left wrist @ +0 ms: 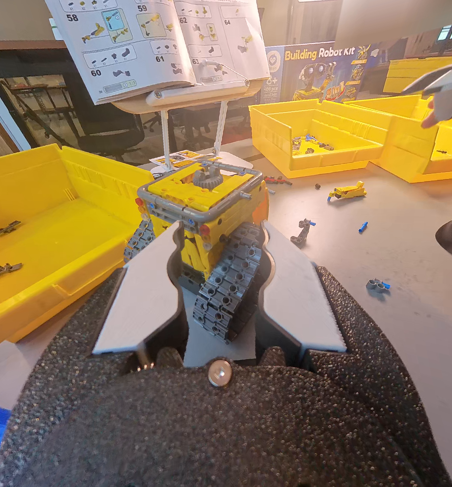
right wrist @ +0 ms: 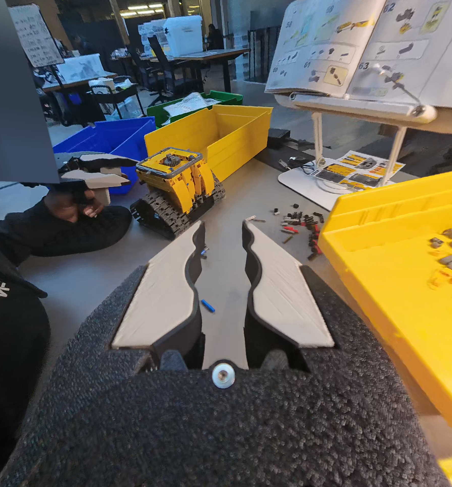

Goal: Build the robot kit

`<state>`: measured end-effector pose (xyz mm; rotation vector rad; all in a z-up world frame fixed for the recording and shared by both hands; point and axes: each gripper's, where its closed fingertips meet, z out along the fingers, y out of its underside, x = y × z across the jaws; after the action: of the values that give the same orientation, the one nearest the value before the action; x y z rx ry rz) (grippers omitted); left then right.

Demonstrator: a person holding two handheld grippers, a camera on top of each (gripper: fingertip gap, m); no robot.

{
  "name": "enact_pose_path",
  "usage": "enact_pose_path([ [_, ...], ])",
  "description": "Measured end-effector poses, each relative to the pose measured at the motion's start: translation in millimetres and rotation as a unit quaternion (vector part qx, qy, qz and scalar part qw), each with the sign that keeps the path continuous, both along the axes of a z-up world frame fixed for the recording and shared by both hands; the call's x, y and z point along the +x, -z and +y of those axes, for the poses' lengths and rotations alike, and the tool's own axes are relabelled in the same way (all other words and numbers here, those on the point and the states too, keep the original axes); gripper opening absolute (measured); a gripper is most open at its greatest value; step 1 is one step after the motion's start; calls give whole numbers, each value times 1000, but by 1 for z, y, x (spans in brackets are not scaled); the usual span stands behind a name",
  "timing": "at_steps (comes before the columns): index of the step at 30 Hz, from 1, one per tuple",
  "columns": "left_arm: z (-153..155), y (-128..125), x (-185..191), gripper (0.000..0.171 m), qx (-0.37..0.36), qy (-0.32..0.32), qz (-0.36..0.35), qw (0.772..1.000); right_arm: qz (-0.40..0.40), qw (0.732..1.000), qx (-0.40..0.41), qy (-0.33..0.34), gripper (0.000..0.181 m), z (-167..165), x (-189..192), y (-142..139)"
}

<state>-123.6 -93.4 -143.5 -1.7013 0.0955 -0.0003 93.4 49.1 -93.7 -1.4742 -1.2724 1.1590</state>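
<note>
A yellow brick-built tracked robot body [left wrist: 206, 200] with grey tracks and a grey gear on top stands on the grey table. My left gripper [left wrist: 221, 224] is open, its fingertips just short of the model's near side and either side of one track. In the right wrist view the model [right wrist: 177, 181] stands apart from the left gripper [right wrist: 133, 171], which is at its left. My right gripper [right wrist: 222, 224] is open and empty above the table, with a small blue pin [right wrist: 207, 305] lying on the table between its fingers. It also shows in the left wrist view [left wrist: 443, 79], raised at the far right.
An open instruction booklet [left wrist: 153, 44] rests on a white stand behind the model. Yellow bins stand left [left wrist: 61, 237] and right [left wrist: 325, 137], and one [right wrist: 377, 303] holds grey and yellow parts. Loose pins [right wrist: 301, 226], a small yellow sub-assembly [left wrist: 347, 191] and a kit box [left wrist: 319, 71] are on the table. The gap from one gripper's tips to the other's is roughly 25 cm.
</note>
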Motion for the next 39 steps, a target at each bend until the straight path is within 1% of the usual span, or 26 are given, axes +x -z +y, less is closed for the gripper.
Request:
enact_pose_path([
  [5,-1,-1,0,55,4,4,-6,1000,33,999,-36,-10,28,-15,-36,23],
  [10,-2,-3,-1,56,8,5,-14,1000,56,998,13,19,31,-4,-56,43],
  [12,-2,-3,-2,56,8,4,-15,1000,69,997,7,25,35,-3,-57,48],
  [14,-1,-2,-2,57,6,4,-17,1000,81,996,1,26,40,-4,-55,49],
  [17,0,-1,-3,59,2,3,-20,1000,82,996,16,35,49,-1,-53,50],
  [21,0,-3,-5,60,7,0,-26,1000,75,996,28,37,54,-3,-55,52],
  [32,-1,-6,-6,60,14,2,-32,999,82,995,45,43,56,-1,-54,49],
  [39,-1,-7,-10,65,18,-12,-32,999,88,993,65,52,65,-1,-53,45],
])
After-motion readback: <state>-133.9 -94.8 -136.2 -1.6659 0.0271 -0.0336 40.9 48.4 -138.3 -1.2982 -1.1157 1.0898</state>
